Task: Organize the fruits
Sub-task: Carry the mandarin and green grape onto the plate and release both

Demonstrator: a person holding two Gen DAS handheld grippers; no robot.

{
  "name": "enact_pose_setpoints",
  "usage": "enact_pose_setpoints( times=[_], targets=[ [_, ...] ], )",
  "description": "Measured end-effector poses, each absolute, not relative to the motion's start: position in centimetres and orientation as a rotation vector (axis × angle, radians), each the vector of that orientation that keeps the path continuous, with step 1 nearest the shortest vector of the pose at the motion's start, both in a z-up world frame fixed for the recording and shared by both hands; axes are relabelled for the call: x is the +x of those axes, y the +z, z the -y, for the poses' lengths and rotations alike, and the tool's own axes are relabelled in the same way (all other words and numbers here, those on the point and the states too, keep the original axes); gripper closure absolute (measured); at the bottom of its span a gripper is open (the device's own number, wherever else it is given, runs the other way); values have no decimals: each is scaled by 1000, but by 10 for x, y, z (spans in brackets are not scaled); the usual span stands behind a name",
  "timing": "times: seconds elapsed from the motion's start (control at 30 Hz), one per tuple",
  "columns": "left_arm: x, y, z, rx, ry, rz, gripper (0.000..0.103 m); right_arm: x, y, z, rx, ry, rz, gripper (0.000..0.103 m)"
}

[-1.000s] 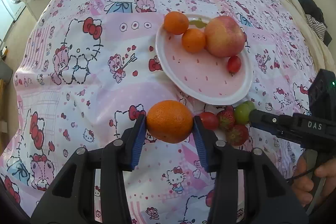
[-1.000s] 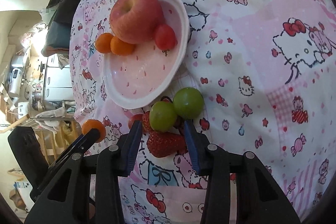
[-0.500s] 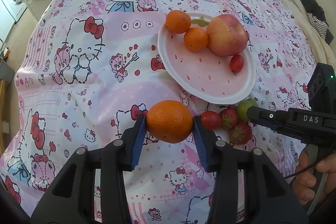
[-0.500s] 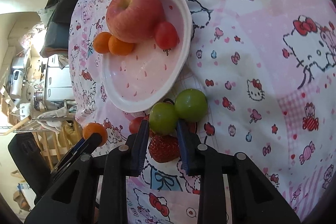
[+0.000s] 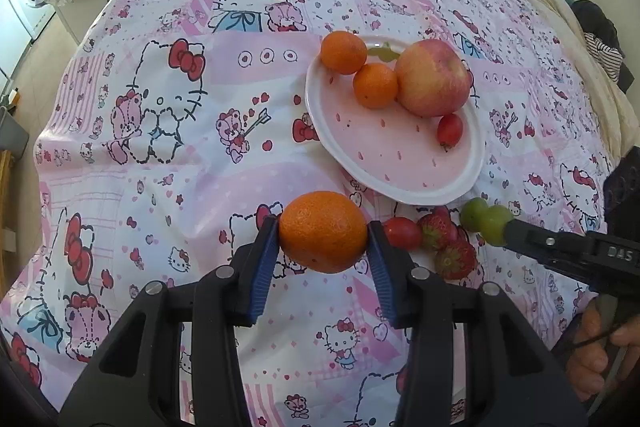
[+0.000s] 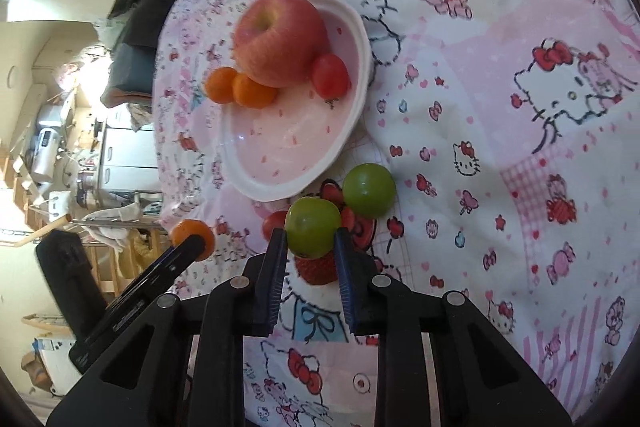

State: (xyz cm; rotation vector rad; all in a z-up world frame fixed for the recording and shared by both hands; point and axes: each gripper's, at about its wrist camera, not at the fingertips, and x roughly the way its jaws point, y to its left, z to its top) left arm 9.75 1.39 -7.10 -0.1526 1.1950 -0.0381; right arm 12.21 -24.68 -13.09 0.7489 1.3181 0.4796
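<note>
From the left wrist, the left gripper (image 5: 324, 239) is clamped on a large round orange (image 5: 323, 231), its blue pads pressing both sides of the fruit above the pink cartoon-print cloth (image 5: 160, 147). Beyond it stands a shallow white-rimmed pink plate (image 5: 400, 187) holding a big red-yellow apple (image 5: 434, 83), two small tangerines (image 5: 374, 85), one touching the apple, and a small red tomato (image 5: 450, 130) just beside the apple. Only this view shows a pale green scrap (image 5: 383, 51) on the plate's far rim and a hand (image 5: 600, 351) at the lower right. On the cloth just right of the orange lie a second red tomato (image 5: 402, 233) and red strawberries (image 5: 454, 259).

From the right wrist, the right gripper (image 6: 311, 247) has just been closing and now grips a round green fruit (image 6: 312, 231) between its pads; a strawberry (image 6: 316, 269) lies directly beneath. A second green fruit (image 6: 369, 189) sits just beyond, near the plate's rim (image 6: 288, 193). Cluttered shelves (image 6: 60, 167) at left appear only here.
</note>
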Motion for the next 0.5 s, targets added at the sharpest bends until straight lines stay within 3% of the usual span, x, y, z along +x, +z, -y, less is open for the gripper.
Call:
enact_pose_setpoints(
  times=[0.5],
  targets=[
    [131,2,-17,-129,-93,-1008,63,152,-70,268,786,573,-1138,77]
  ],
)
